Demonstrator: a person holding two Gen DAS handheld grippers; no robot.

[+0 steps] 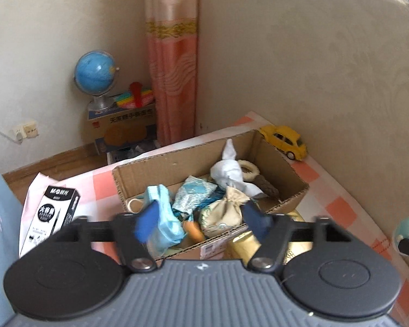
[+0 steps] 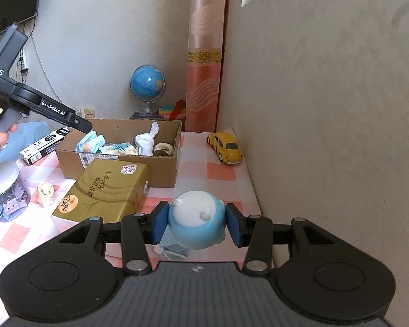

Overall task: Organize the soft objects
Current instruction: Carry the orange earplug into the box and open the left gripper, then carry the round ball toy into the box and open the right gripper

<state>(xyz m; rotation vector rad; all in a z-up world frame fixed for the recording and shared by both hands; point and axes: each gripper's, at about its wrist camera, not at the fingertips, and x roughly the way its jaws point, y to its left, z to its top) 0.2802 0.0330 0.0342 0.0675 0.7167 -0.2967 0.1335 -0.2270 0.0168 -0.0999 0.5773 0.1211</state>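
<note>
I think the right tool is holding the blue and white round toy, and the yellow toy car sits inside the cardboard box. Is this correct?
Not quite. The right tool does hold the blue and white round toy, but the yellow toy car sits outside the cardboard box, on the checked cloth by the wall. The right wrist view shows this.

Surface: pink-and-white checked cloth (image 2: pixel 193 169) against the wall. Landmark: open cardboard box (image 2: pixel 161 169) (holding soft items). Yellow toy car (image 2: pixel 226 147) right of it, by the wall. Gold tissue pack (image 2: pixel 109 190) touching its front. Clear jar (image 2: pixel 6 190) and black-and-white carton (image 2: pixel 45 145) to its left.
</note>
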